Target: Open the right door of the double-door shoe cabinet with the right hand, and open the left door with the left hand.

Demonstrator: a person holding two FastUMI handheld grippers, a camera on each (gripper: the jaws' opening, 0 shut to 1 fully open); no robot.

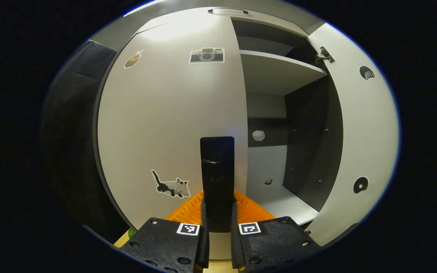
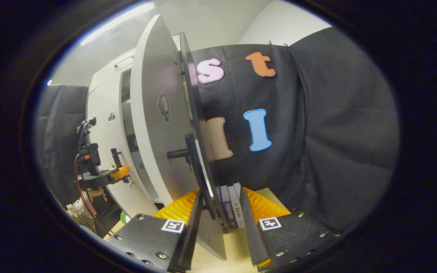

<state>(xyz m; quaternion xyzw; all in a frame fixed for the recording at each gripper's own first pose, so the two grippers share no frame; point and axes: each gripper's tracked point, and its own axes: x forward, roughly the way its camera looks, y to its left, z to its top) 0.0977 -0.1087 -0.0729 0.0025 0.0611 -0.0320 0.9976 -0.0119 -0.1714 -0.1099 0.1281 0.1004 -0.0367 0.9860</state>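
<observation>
At the front of the shoe cabinet (image 1: 241, 15), in the left gripper view, the left door (image 1: 173, 125) stands closed and faces the camera; its dark upright handle (image 1: 217, 178) rises between the fingers of the left gripper (image 1: 218, 223), which are drawn close on either side of it and appear to clamp it; stickers of a camera (image 1: 206, 55), a cat (image 1: 171, 185) and a small hand shape (image 1: 132, 60) sit on this door; to its right the right door (image 1: 359, 129) is swung wide open, with a hinge (image 1: 325, 55) near its top and two dark round stickers on its inner face; the open compartment shows a pale shelf (image 1: 279, 72), dark inner walls and a small white sticker on the back panel; in the right gripper view the right door (image 2: 154, 125) is seen nearly edge-on, swung out from the cabinet toward the black cloth wall (image 2: 317, 132); its handle (image 2: 190, 151) juts from the door face above the right gripper (image 2: 220, 223); the fingers of this gripper stand apart, with the door's lower edge between them, and whether both press on it cannot be told; farther off at left, the left gripper (image 2: 121, 168) is held against the left door (image 2: 104, 125), a hand (image 2: 97, 193) visible beneath it; a light wooden surface (image 2: 237, 242) lies below the right gripper.
</observation>
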